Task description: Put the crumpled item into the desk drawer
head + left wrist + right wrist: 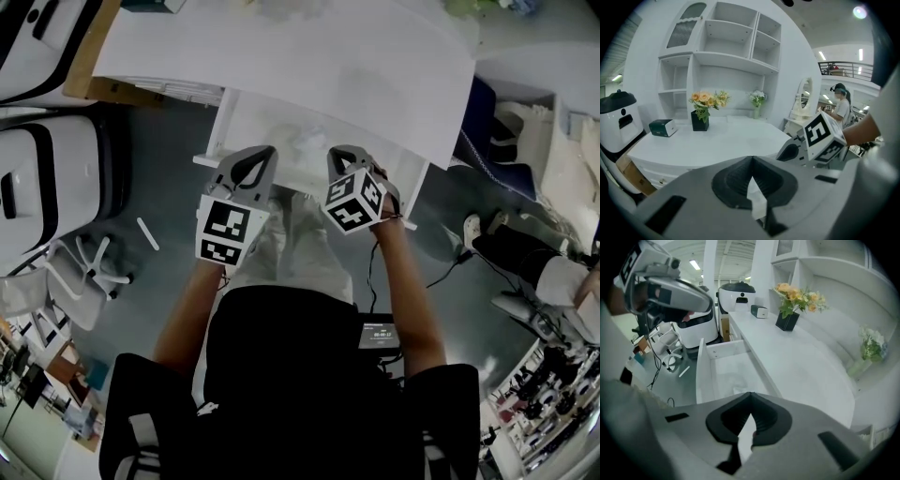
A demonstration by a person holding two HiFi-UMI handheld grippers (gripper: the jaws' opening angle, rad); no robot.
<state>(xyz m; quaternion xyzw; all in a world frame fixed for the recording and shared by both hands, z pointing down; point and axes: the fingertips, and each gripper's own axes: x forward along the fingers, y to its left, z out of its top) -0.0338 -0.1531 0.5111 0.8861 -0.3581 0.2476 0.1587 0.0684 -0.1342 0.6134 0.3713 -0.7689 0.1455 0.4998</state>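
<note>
The drawer point(217, 129) stands pulled out below the desk's point(328, 56) front edge, open floor at both sides; the crumpled item point(306, 142) lies near its middle, a lump without clear long axis, while the left gripper point(267, 152) and right gripper point(337, 153) hang side by side above the front rim, jaws pressed together, empty.
</note>
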